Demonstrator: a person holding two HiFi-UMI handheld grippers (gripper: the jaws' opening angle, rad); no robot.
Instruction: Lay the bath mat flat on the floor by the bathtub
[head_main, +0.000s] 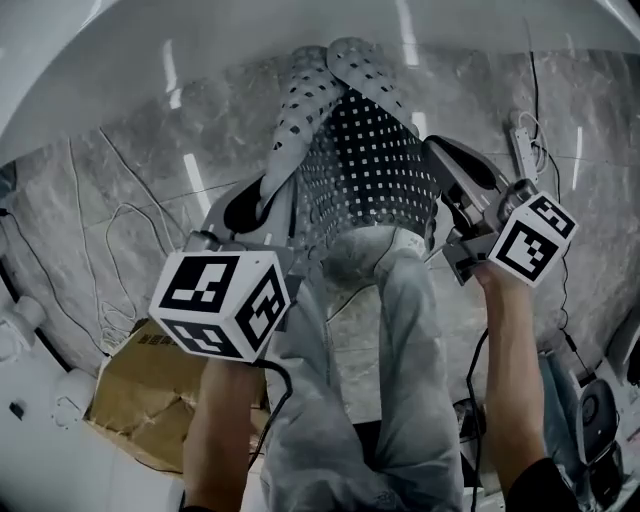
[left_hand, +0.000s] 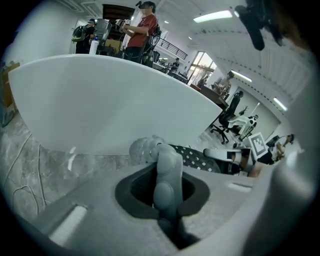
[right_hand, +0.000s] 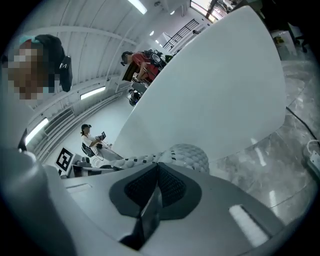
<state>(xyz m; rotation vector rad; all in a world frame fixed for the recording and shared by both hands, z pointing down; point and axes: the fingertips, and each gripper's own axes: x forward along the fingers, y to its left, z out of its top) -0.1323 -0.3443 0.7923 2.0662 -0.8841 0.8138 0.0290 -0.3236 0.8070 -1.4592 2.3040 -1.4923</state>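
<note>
Bath mat (head_main: 372, 160): hanging in the upper centre of the head view, dotted, spanning the gap between the two hand-held grippers. Its far end is curling into two rolled lobes close to the bathtub, and it is not lying flat on the floor.
Left hand-held gripper (head_main: 246, 212): gripping the mat's left edge. In the left gripper view a thick fold of mat (left_hand: 167, 175) is sitting pinched between the jaws.
Right hand-held gripper (head_main: 445, 172): clamping the mat's right edge. In the right gripper view the jaws are pressing together on a thin strip of it (right_hand: 154, 200).
Bathtub (head_main: 150, 60): arching as a white curve across the top of the head view, just beyond the mat.
Floor (head_main: 120, 180): showing as grey marble under and around the mat, with cables (head_main: 112, 235) trailing at the left.
Step in hand (judged): carrying and spreading the mat above its spot, before putting it down.
Next move (judged): calling for both hand-held grippers to be drawn apart to take out the curl, then lowered evenly so the mat is lying flat beside the tub before letting go.
Surroundings: cardboard box (head_main: 140, 400) sitting at the lower left; the person's legs (head_main: 400, 330) standing at the lower centre; power strip (head_main: 522, 145) lying at the upper right.
</note>
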